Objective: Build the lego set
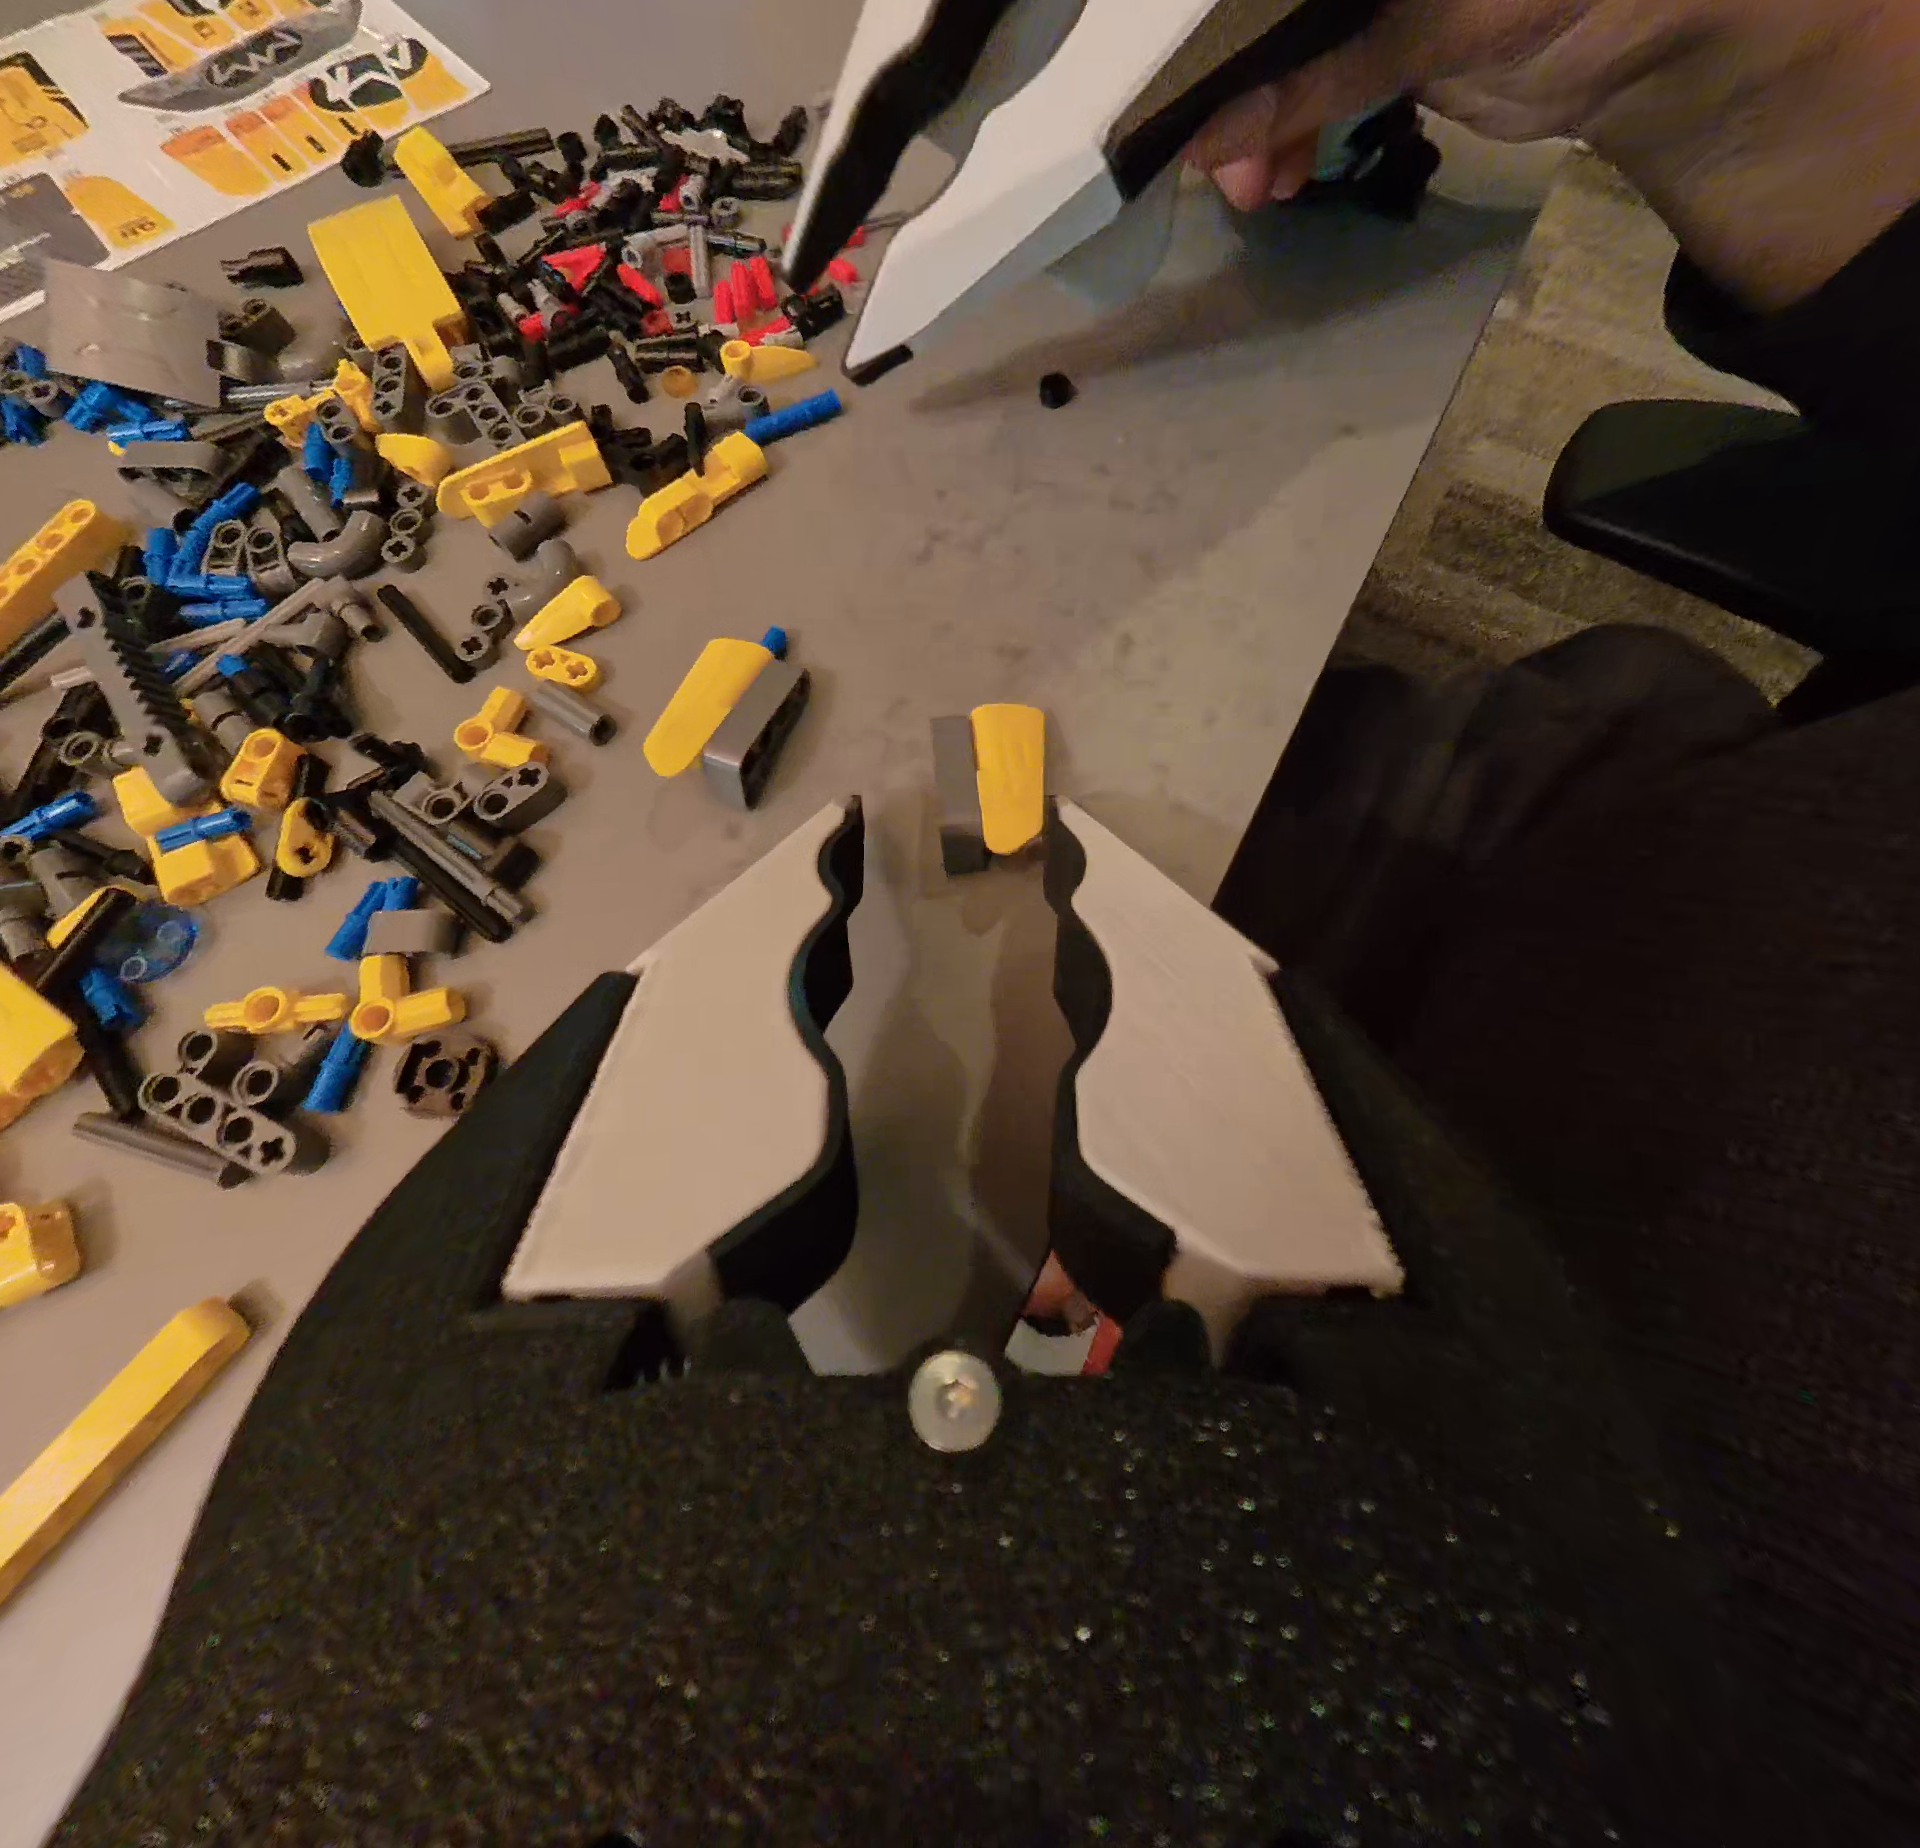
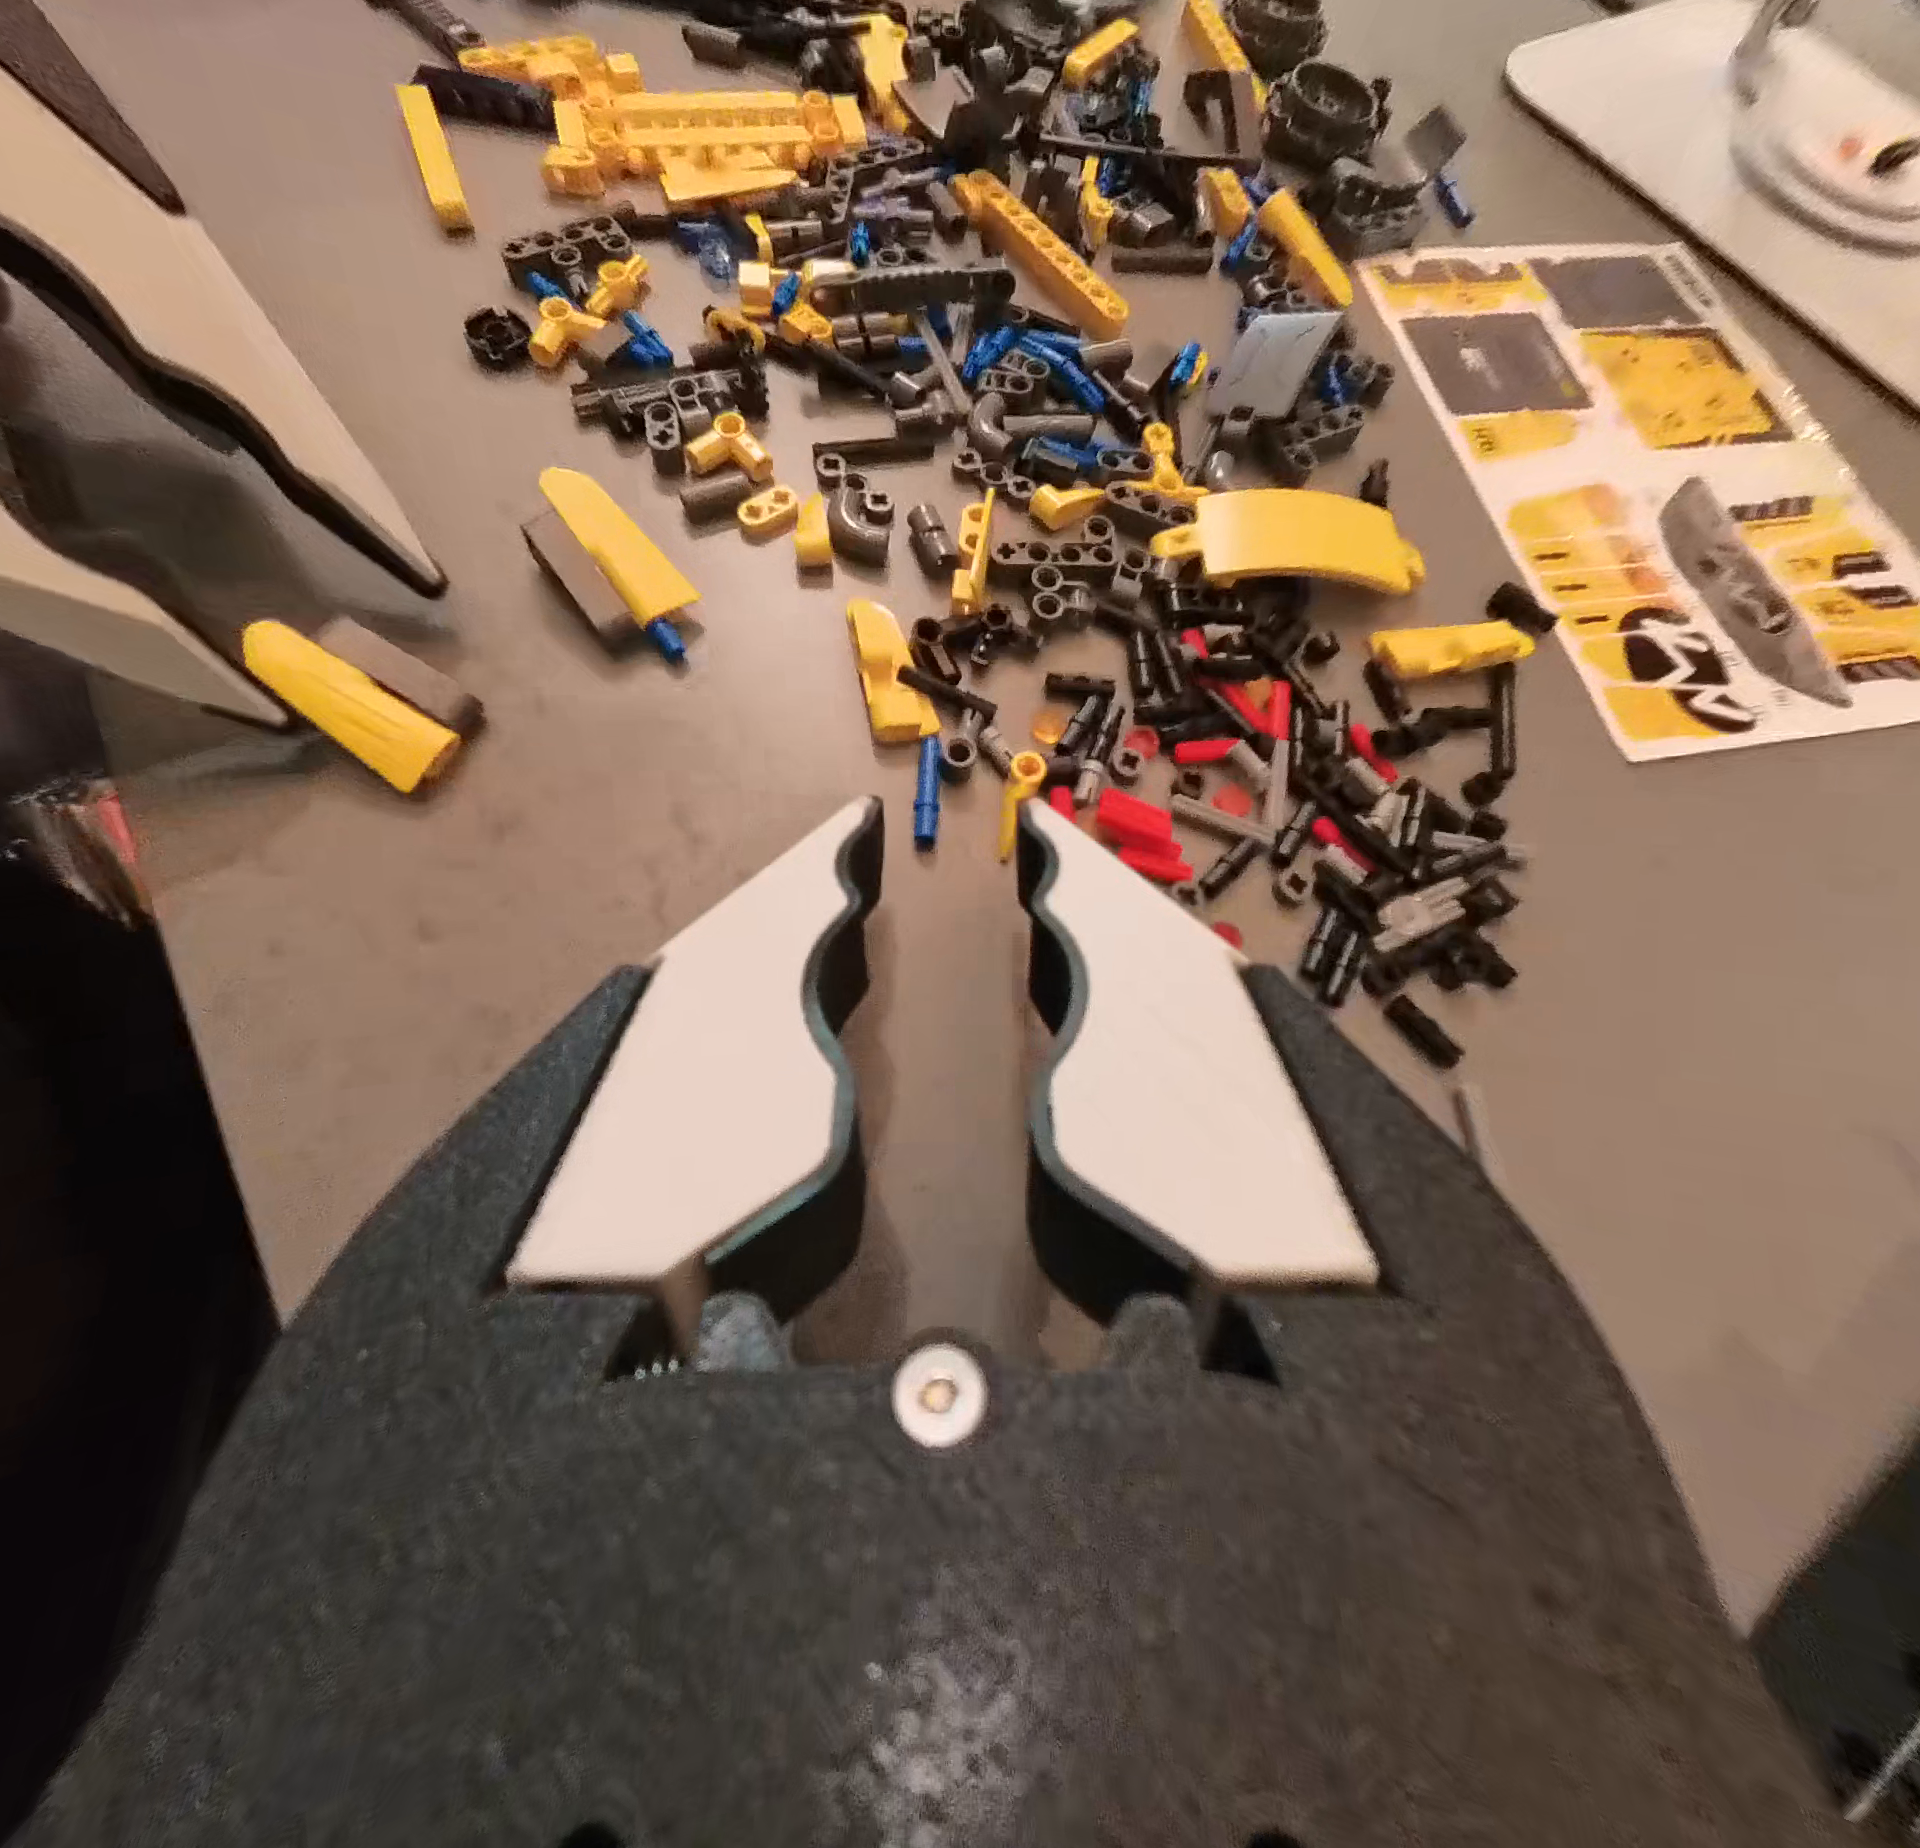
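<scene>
My left gripper (image 1: 956, 816) is open low over the grey table (image 1: 1091, 551). A small yellow-and-grey brick assembly (image 1: 992, 785) lies on the table between its tips, against the right fingertip (image 1: 1062, 842). The right wrist view shows this gripper (image 2: 353, 650) at the left, with the same assembly (image 2: 353, 702) at its lower tip. A second yellow-and-grey assembly with a blue pin (image 1: 727, 712) (image 2: 613, 562) lies just to the side. My right gripper (image 2: 951, 822) is open and empty, at the near edge of a heap of red and black pins (image 2: 1299, 790). A blue pin (image 2: 927, 796) lies just ahead of it. The left wrist view also shows it (image 1: 840, 318).
Many loose yellow, blue, grey and black bricks (image 1: 312, 572) (image 2: 987, 375) cover the table. A sticker sheet (image 1: 208, 84) (image 2: 1662, 510) lies beyond them. A white base (image 2: 1714, 167) stands at the far right. The table edge (image 1: 1382, 593), a chair arm (image 1: 1683, 510) and a person's lap are near. There is about 12 centimetres between the tips of the two grippers.
</scene>
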Available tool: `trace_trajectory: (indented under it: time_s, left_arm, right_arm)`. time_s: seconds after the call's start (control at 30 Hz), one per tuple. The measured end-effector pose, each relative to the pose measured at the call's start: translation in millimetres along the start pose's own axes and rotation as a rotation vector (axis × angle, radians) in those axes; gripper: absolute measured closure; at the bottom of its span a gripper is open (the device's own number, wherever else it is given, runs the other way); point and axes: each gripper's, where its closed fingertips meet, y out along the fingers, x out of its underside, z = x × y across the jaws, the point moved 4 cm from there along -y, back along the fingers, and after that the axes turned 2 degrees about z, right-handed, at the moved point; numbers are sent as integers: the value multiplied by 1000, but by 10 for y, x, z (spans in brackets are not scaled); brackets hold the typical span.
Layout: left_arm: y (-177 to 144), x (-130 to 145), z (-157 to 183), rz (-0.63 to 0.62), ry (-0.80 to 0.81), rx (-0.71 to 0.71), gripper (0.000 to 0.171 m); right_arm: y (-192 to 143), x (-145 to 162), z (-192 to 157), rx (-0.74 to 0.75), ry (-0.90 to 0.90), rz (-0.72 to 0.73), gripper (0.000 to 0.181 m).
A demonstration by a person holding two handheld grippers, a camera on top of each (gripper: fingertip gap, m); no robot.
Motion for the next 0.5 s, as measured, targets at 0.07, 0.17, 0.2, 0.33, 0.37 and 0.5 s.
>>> trace_trajectory:
  time_s: [0.07,0.17,0.2,0.33,0.37,0.5]
  left_arm:
    - [-24,6,-41,5,-24,-8,138]
    - [-64,16,-105,9,-40,-35,139]
    - [-79,13,-106,16,-44,-30,139]
    - [-143,-42,-110,65,-63,1,138]
    - [-159,-57,-131,74,-70,-1,138]
    - [-251,-145,-323,115,-97,-57,138]
  right_arm:
    - [21,12,-6,-17,7,-17,161]
    - [64,24,-23,-24,-13,-41,161]
    - [75,19,-29,-23,-23,-42,161]
    - [94,-53,-56,-36,-39,-3,162]
    - [97,-78,-56,-37,-39,11,161]
    - [110,-216,-35,-30,-44,93,162]
